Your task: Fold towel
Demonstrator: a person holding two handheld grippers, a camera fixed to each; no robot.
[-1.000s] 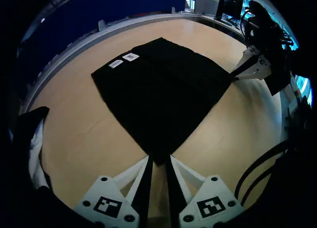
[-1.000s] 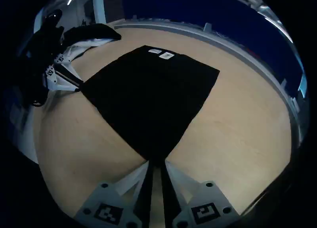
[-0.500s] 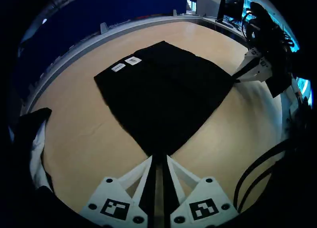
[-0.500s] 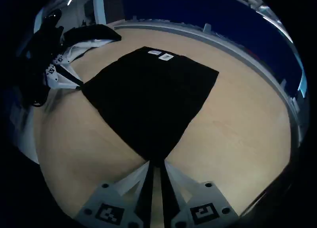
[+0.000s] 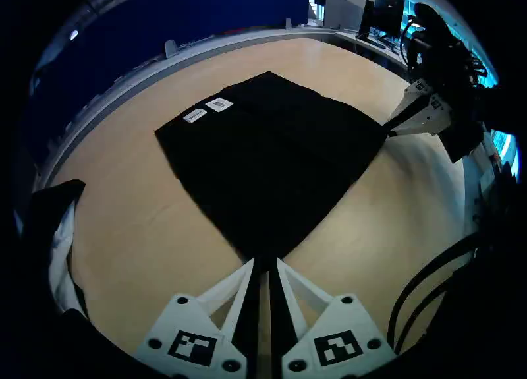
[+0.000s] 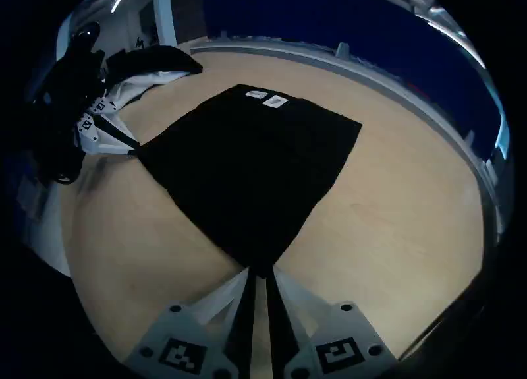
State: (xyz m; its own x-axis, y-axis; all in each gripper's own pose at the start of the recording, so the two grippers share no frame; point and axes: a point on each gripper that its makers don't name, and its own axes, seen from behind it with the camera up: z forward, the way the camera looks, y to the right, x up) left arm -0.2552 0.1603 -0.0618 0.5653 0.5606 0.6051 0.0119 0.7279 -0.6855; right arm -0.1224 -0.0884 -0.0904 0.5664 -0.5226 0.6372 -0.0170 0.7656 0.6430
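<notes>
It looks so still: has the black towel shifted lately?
Yes, slightly: the towel slid toward the camera; its white labels sit farther from the table's far rim.

The left tongs (image 5: 263, 260) and right tongs (image 6: 260, 270) are white with black inner strips (image 5: 249, 306), square markers (image 5: 191, 348) and screws (image 5: 176, 300).

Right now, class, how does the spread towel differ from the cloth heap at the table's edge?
The towel lies flat, black with two white tags; the heap is bunched, black and white. The towel is pinched at two corners by the left tool and right tool; the heap lies free. Both rest on the table.
</notes>
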